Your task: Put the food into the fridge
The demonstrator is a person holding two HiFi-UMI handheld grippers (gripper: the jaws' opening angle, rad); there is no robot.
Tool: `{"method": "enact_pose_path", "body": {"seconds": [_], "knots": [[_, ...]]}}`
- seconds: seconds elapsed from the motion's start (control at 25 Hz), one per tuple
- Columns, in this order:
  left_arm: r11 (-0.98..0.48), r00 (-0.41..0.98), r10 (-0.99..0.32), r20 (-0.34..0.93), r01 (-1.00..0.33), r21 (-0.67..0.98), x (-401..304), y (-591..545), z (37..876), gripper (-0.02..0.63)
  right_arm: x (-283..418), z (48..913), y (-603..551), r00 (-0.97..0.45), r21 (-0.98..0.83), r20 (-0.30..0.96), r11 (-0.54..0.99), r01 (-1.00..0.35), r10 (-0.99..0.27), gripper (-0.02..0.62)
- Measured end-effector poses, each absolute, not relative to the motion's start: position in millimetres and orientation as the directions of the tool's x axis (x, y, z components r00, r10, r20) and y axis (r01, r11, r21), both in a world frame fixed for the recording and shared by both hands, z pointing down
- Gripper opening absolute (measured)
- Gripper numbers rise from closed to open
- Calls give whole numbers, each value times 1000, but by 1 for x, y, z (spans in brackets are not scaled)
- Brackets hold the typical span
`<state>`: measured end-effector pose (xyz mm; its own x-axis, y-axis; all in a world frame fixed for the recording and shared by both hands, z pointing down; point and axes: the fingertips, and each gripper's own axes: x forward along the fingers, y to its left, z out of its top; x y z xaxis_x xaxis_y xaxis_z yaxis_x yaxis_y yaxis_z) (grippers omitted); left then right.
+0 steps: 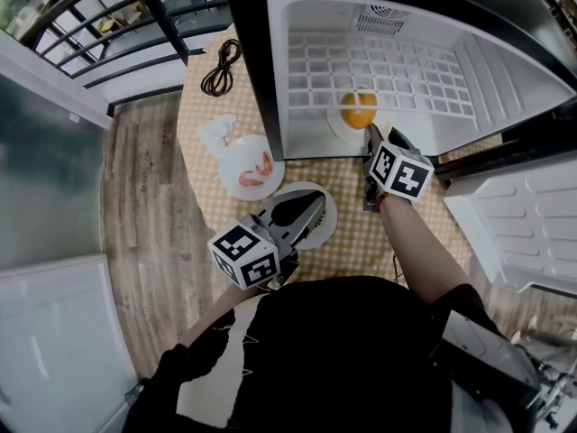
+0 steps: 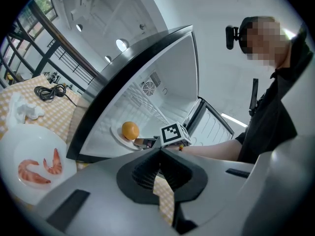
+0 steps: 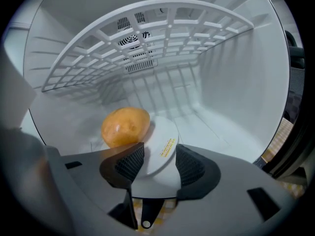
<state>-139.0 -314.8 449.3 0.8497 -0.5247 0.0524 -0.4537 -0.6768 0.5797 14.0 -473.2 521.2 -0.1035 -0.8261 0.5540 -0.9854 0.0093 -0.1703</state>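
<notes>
Since the orange (image 3: 125, 126) on its plate (image 3: 162, 130) already rests on the fridge (image 1: 505, 70) floor, placing looks done. The right gripper (image 3: 160, 152) stands apart around the near rim, seemingly not pressing. The left gripper (image 2: 158, 156), jaws together, waits nearer. The next move calls for backing out, then taking the shrimp (image 1: 256, 170) at left.

Straight ahead of the claw of the right gripper (image 3: 158, 165), the floor of the fridge (image 3: 236, 82) is blocked by a plate (image 3: 165, 132), on whose left part a round orange food (image 3: 125, 126) is set. Overhead, room is capped by a wire shelf (image 3: 142, 33); bare floor is left to the claw's right.
</notes>
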Motion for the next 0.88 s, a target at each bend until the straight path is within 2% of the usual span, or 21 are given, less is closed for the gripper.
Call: {"method": "enact_pose_path", "body": {"seconds": [0.88], "knots": [[-679, 851, -523, 59, -457, 575, -151, -312, 446, 12, 11, 524, -473, -46, 0, 550, 55, -998, -834, 210]]}}
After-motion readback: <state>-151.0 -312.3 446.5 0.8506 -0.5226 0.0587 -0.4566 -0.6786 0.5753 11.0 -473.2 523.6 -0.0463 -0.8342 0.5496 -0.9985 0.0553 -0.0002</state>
